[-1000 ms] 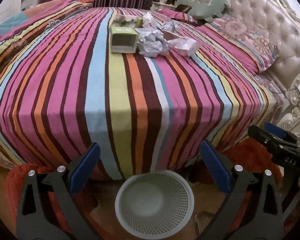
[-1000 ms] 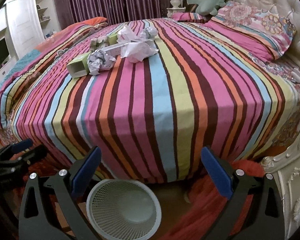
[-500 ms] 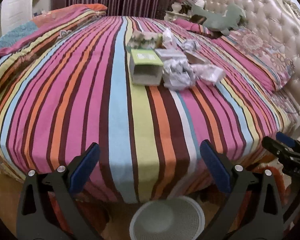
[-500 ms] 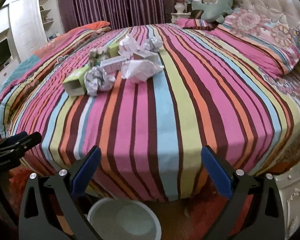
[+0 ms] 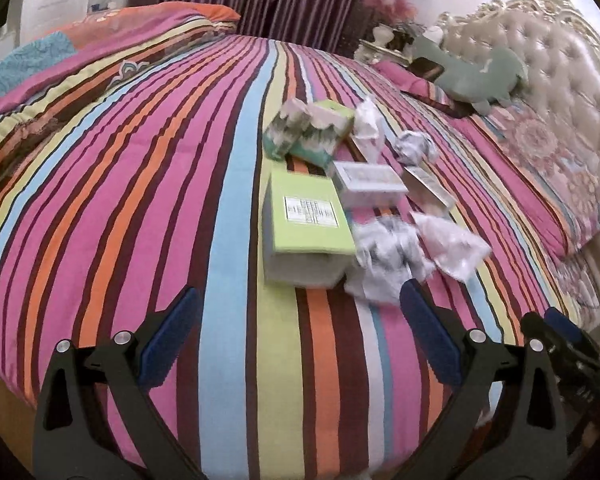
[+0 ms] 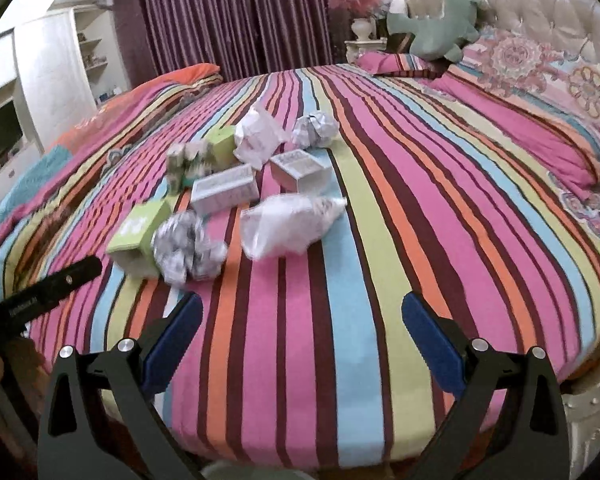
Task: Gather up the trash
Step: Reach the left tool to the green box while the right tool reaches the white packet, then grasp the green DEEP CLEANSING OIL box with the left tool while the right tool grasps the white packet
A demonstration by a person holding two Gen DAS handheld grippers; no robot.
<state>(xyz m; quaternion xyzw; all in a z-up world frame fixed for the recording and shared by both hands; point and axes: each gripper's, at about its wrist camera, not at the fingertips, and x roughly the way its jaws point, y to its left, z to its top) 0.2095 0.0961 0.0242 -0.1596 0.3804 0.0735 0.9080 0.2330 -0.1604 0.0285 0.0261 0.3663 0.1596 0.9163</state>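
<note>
Both grippers agape; two crumpled paper balls.

Both fisheye views look forward from low at the foot edge of the striped bed, each framed at the bottom by its own gripper's wide-spread blue-padded fingers, and face across the bedspread toward the purple curtains and tufted headboard. The left wrist view sits nearer the trash pile, with the green box close ahead, while the right wrist view stands a little to the right and sees the same pile left of centre. Each view catches the other gripper at its edge: the right gripper low on the right of the left view, the left gripper low on the left of the right view
</note>
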